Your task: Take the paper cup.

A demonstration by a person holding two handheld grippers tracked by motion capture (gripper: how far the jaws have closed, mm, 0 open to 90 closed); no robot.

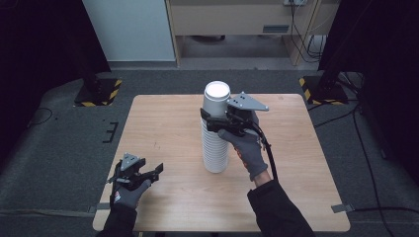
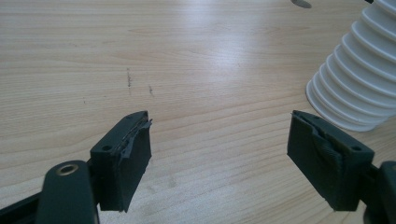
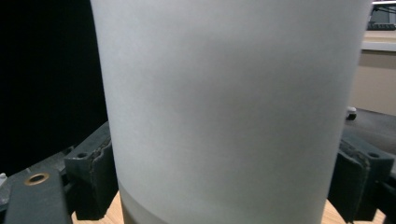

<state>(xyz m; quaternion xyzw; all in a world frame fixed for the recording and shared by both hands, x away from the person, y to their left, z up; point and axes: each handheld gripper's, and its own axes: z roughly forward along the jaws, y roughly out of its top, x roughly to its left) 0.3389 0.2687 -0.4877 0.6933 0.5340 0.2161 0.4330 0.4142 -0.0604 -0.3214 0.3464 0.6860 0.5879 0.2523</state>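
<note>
Top cup is clasped by right gripper, presumably for lifting off stack; left gripper is held wide open, empty, over table

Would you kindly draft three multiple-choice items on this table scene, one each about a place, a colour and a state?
1. Where does the stack of cups stand?
A. near the table's middle
B. on the floor
C. at the table's front left corner

2. What colour are the cups?
A. red
B. white
C. blue

3. How does the left gripper stand?
A. shut on a cup
B. open with nothing between its jaws
C. lying flat on the table, let go

Answers: 1 A, the high view shows the stack upright around the middle of the wooden table. 2 B, the ribbed rims show white in the left gripper view. 3 B, its jaws stand wide apart over bare wood, while the right gripper has its jaws on either side of the top cup.
</note>
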